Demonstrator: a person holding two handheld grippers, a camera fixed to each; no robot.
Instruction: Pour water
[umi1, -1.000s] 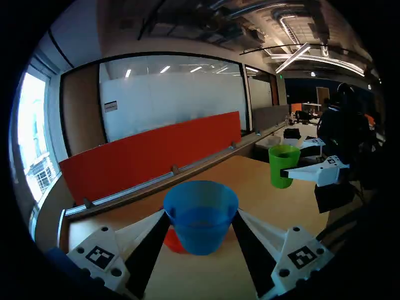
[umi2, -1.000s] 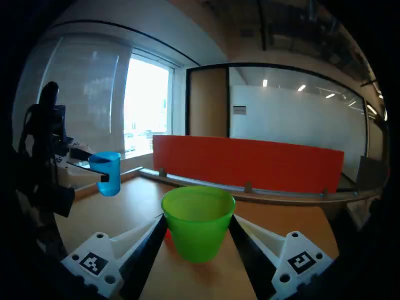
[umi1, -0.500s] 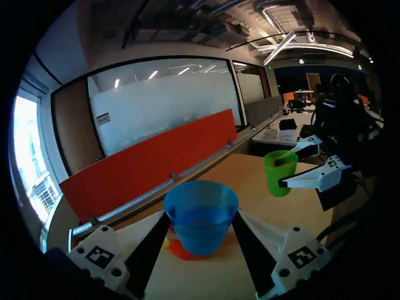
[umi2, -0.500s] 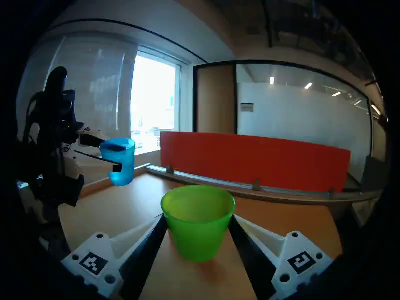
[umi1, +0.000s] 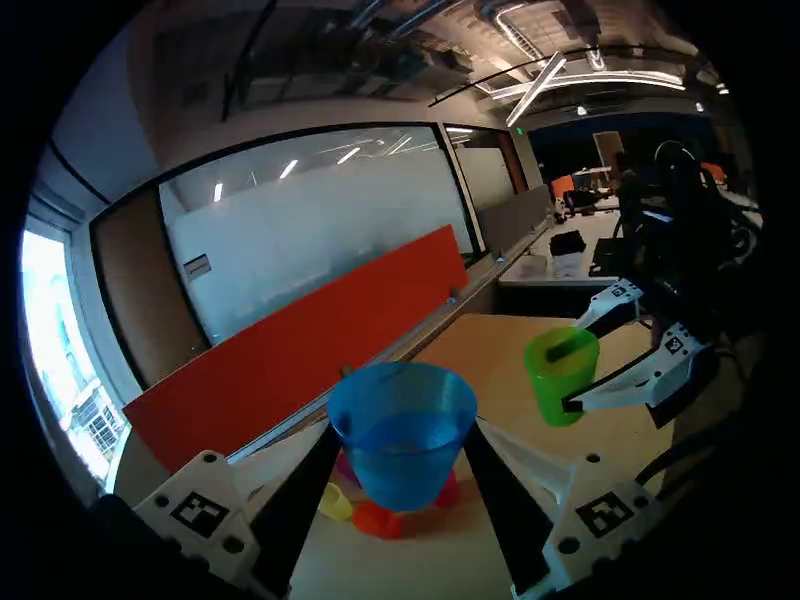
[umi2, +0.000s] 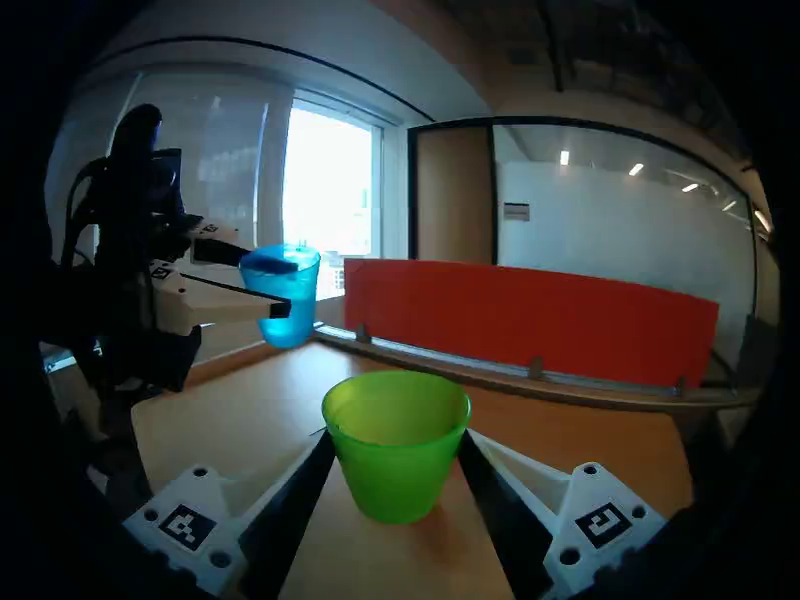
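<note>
The left gripper (umi1: 402, 440) is closed to cup width, both fingers pressing the sides of the blue cup (umi1: 402, 420), which is held upright and clear of the table (umi2: 250, 420). The darker lower half of this cup indicates that it holds water. The right gripper (umi2: 397, 445) is closed the same way on the green cup (umi2: 396, 430), also upright and lifted off the table. Status, as a judgement: both cups are picked up and no water has been transferred, since the green cup looks dry inside. Remaining steps: bring the blue rim over the green mouth, then tilt. The cups are near each other but not touching. The left gripper view supplies the water level and several small coloured pieces (umi1: 380, 520) on the table below the blue cup; whether these are caps or toys cannot be told. It also presents the green cup from the side, with the fingers on it. The right gripper view supplies the interior of the green cup and the blue cup's side profile, held higher, in front of a bright window (umi2: 330, 200). A red divider (umi2: 530, 310) stands at the far edge of the table.
</note>
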